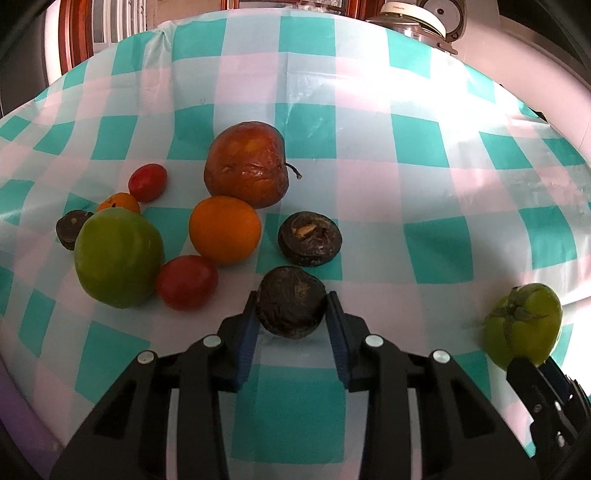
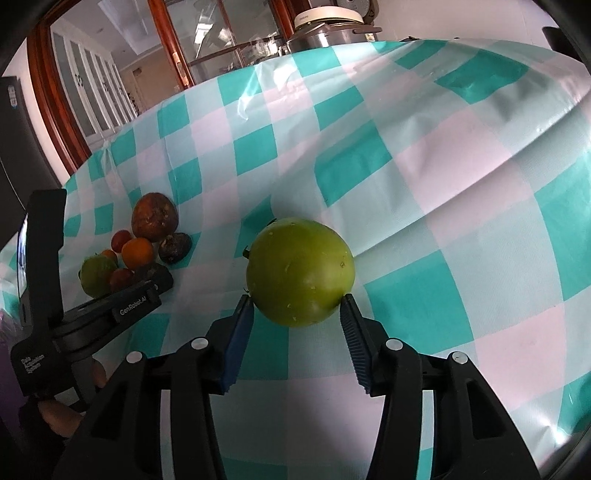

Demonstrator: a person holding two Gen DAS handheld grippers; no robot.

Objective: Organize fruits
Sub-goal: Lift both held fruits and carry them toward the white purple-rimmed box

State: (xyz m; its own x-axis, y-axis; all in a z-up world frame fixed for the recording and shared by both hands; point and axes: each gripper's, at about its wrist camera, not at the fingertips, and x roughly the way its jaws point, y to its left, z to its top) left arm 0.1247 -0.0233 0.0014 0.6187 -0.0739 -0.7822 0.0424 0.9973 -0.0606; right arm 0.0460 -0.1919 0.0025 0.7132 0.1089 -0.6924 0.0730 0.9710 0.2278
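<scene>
My left gripper [image 1: 291,301] is shut on a dark wrinkled fruit [image 1: 291,301], held just above the checked tablecloth. Ahead of it lie a second dark fruit [image 1: 309,238], an orange [image 1: 224,229], a big brown-red apple [image 1: 246,163], two red tomatoes [image 1: 186,282] [image 1: 147,182], a green tomato [image 1: 118,257], a small orange fruit [image 1: 119,202] and a third dark fruit [image 1: 71,229]. My right gripper [image 2: 297,299] is shut on a green tomato [image 2: 300,271], which also shows in the left wrist view [image 1: 522,325]. The fruit cluster [image 2: 140,247] lies to its left.
The teal, pink and white checked tablecloth [image 1: 369,129] covers a round table. A rice cooker [image 1: 417,18] stands beyond the far edge, also in the right wrist view [image 2: 328,26]. A wooden-framed glass door [image 2: 207,48] is behind. The left gripper body [image 2: 110,310] shows at left.
</scene>
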